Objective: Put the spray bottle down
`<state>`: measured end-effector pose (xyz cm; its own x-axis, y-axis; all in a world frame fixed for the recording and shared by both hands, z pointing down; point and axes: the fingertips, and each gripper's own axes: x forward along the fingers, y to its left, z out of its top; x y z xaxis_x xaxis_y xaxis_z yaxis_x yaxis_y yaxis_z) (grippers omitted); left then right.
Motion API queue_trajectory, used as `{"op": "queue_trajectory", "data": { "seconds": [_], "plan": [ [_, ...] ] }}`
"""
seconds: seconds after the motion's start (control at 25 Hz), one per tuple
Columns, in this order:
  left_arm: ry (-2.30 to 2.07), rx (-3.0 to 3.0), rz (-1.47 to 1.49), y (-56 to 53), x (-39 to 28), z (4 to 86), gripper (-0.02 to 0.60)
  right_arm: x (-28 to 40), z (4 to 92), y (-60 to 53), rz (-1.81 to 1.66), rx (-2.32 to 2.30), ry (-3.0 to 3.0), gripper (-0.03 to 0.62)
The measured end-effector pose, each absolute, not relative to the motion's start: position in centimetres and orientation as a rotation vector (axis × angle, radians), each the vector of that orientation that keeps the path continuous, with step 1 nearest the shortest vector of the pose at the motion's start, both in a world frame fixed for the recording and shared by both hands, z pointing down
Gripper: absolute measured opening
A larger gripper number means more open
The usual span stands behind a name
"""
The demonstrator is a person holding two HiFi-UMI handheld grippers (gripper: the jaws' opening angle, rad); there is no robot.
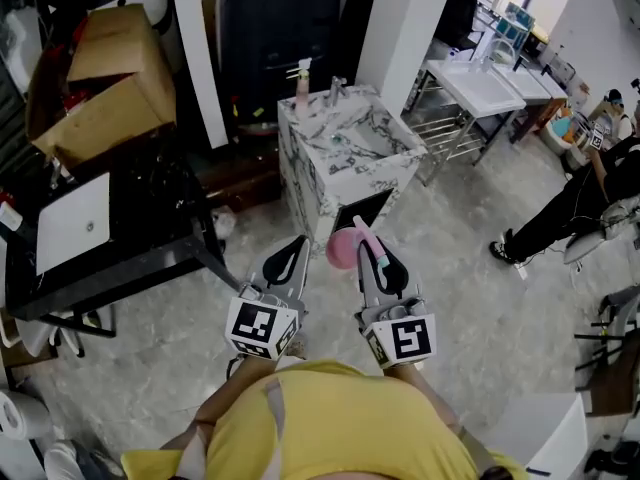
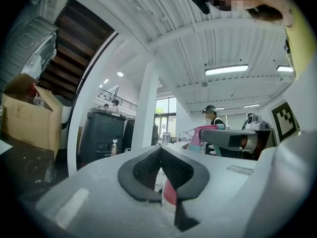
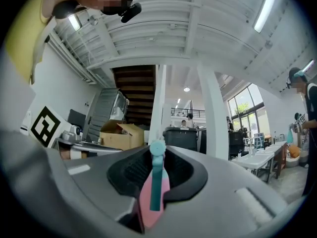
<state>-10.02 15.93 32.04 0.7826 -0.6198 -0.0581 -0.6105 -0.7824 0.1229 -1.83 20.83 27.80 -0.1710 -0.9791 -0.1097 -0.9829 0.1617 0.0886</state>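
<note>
The spray bottle (image 1: 343, 249) is pink with a teal nozzle. My right gripper (image 1: 374, 255) is shut on it, holding it level out in front of the person. In the right gripper view the bottle (image 3: 153, 187) fills the gap between the black pads (image 3: 181, 175) of that gripper (image 3: 157, 158). My left gripper (image 1: 291, 256) stays beside it on the left, nothing held. In the left gripper view its pads (image 2: 143, 170) meet at the tips (image 2: 161, 152), and the bottle (image 2: 197, 135) shows off to the right. A marble sink vanity (image 1: 318, 183) stands just ahead of both grippers.
A soap bottle (image 1: 303, 80) stands on the vanity's back edge. At the left are a black table (image 1: 150, 258) with a white basin (image 1: 73, 223) and a cardboard box (image 1: 110, 78). A white sink stand (image 1: 480, 88) and a person in black (image 1: 565, 208) are at the right.
</note>
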Motion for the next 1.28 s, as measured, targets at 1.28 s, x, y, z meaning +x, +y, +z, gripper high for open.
{"op": "queue_trajectory", "data": {
  "seconds": [1.28],
  "plan": [
    [-1.023, 2.881, -0.131, -8.0, 2.0, 33.8, -0.003, 9.0, 29.6, -6.6, 0.201, -1.898, 2.436, 0.064]
  ]
}}
